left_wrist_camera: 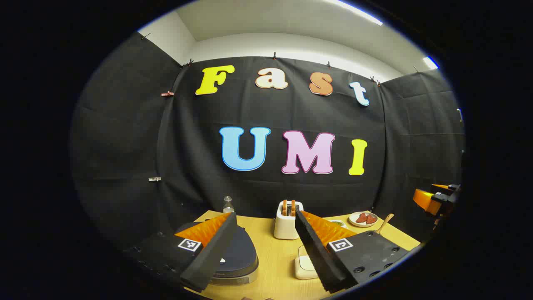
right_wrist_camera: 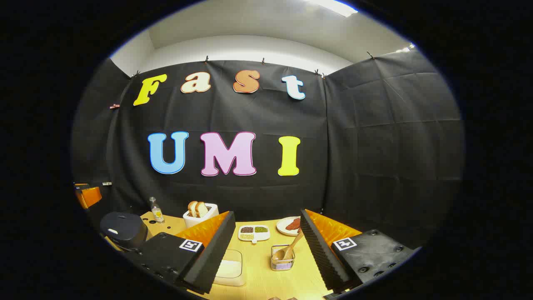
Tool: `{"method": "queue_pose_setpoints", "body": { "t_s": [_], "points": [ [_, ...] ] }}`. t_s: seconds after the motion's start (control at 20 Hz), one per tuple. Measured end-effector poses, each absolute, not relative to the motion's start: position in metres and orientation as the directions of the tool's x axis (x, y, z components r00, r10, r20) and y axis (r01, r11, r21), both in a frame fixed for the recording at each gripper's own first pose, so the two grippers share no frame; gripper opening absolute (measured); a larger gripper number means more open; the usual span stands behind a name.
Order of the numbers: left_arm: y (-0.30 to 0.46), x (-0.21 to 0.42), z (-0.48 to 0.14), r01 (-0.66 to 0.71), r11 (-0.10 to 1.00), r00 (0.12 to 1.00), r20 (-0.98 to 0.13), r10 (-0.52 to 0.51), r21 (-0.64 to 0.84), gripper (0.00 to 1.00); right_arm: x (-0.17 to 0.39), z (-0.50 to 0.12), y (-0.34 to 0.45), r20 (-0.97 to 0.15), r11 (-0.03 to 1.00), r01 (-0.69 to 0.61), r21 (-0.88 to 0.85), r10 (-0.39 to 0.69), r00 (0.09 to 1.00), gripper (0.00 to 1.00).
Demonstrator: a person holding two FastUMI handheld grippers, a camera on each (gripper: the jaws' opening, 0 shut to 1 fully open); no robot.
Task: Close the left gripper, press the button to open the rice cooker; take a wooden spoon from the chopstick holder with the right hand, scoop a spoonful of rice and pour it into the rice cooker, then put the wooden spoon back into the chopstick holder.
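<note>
Left gripper [left_wrist_camera: 264,246] is held with its fingers spread wide, nothing between them. Rice cooker [left_wrist_camera: 233,258] is seen just below and ahead of the left-hand finger, lid down, dark and domed; the button cannot be picked out with certainty. A pale container [left_wrist_camera: 306,266] lies low between the fingers, and the toaster [left_wrist_camera: 287,221] stands straight ahead beyond it.

Right gripper [right_wrist_camera: 266,246] is likewise parted and empty. Chopstick holder [right_wrist_camera: 282,258] sits low between its fingers, slightly toward the right-hand one, with the wooden spoon [right_wrist_camera: 291,248] standing in it, bowl down and handle leaning up and away to the right. A clear container [right_wrist_camera: 229,266] rests beside the left-hand finger; whether it holds the rice cannot be told. A divided dish of grains [right_wrist_camera: 254,233] is noted farther ahead, and the table [right_wrist_camera: 266,283] is bare wood below.

Handling, as judged: the spoon is expected to be light, rigid and smooth, so it may pivot if pinched near its end. Hold is best taken on the exposed upper handle, well clear of the holder's rim. The holder looks like light wire and may tip or drag if the spoon is pulled sideways; a lift along the handle's lean is advised. The cooker's button is likely to want a firm press from closed fingers.
</note>
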State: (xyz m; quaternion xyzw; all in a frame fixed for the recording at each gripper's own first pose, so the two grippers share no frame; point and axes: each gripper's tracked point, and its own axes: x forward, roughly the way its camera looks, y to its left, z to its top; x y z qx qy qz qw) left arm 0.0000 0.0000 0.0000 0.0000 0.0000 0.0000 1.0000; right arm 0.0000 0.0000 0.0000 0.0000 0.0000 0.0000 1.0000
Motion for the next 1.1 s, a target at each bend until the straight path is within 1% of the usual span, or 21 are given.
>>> {"method": "queue_pose_setpoints", "body": {
  "t_s": [0.2, 0.45, 0.5, 0.55, 0.95, 1.0, 1.05, 1.1],
  "points": [
    [0.006, 0.001, -0.012, -0.004, 1.000, 0.999, -0.039, 0.004, -0.003, 0.95, 0.000, -0.003, 0.003, -0.010, 1.000, -0.002, 0.000, 0.002, 1.000, 0.98],
    [0.002, 0.001, -0.019, 0.022, 1.000, 0.999, -0.046, -0.021, 0.019, 0.95, 0.000, -0.010, 0.002, -0.035, 1.000, 0.007, 0.010, -0.007, 0.999, 0.98],
    [0.001, 0.001, -0.020, 0.027, 0.999, 0.998, -0.049, -0.026, 0.019, 0.92, -0.001, -0.010, 0.002, -0.037, 1.000, 0.009, 0.012, -0.009, 0.999, 0.98],
    [0.001, 0.002, -0.020, 0.032, 0.999, 0.998, -0.050, -0.031, 0.018, 0.95, -0.002, -0.012, 0.001, -0.039, 1.000, 0.011, 0.007, -0.011, 0.999, 0.98],
    [0.000, 0.006, -0.022, 0.045, 0.999, 0.998, -0.051, -0.044, 0.023, 0.95, -0.003, -0.014, 0.006, -0.036, 1.000, 0.004, -0.015, -0.004, 0.999, 0.98],
    [0.000, 0.006, -0.023, 0.043, 0.999, 0.998, -0.054, -0.042, 0.019, 0.95, -0.003, -0.014, 0.006, -0.036, 1.000, 0.006, -0.011, -0.006, 0.999, 0.98],
    [0.001, 0.007, -0.024, 0.039, 0.999, 0.997, -0.061, -0.038, 0.015, 0.92, -0.003, -0.016, 0.008, -0.040, 1.000, 0.000, -0.008, 0.000, 0.999, 0.98],
    [0.002, 0.007, -0.027, 0.035, 0.999, 0.997, -0.067, -0.034, 0.011, 0.95, -0.005, -0.020, 0.012, -0.049, 1.000, -0.018, -0.014, 0.017, 0.999, 0.98]
  ]
}}
